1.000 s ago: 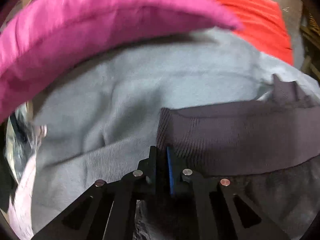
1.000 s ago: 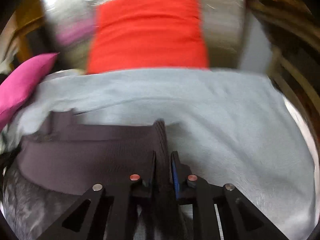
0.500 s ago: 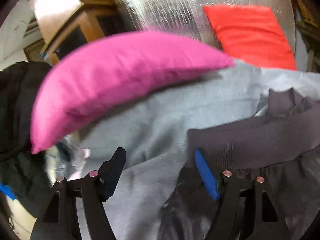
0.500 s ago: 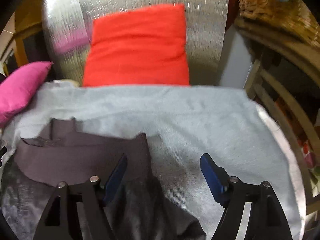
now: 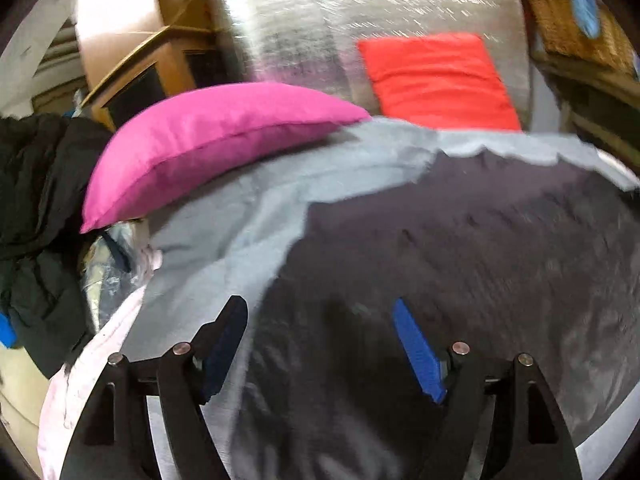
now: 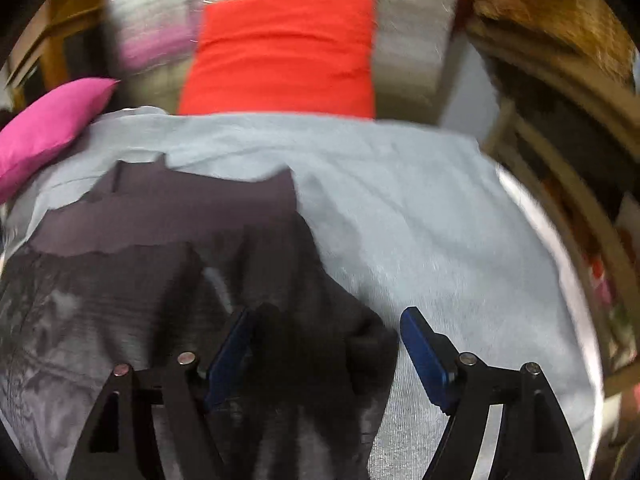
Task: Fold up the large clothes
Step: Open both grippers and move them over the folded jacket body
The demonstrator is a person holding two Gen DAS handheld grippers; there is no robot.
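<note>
A dark grey knitted garment point(image 5: 460, 248) lies spread on a light grey blanket point(image 5: 240, 216). In the right wrist view its ribbed band point(image 6: 180, 208) lies across the top, folded over the dark garment point(image 6: 132, 300). My left gripper point(image 5: 320, 308) hovers above the garment's left edge; its jaws are opening and the blue pads touch nothing. My right gripper point(image 6: 328, 316) stands open above the garment's right edge, where dark cloth lies below the gap, apart from the pads. The light blanket point(image 6: 420, 220) is bare to the right.
A pink cushion point(image 5: 208, 140) rests on the blanket's left side, and a red cushion point(image 5: 436, 80) leans on the silvery backrest point(image 5: 320, 20). A black jacket point(image 5: 36, 200) is piled at far left. Wooden furniture point(image 6: 560, 160) and a wicker basket point(image 5: 568, 20) stand at right.
Both grippers were shut on the garment's ribbed band, then let go and opened. Both have since drawn back and up, so more of the garment and seat shows.
</note>
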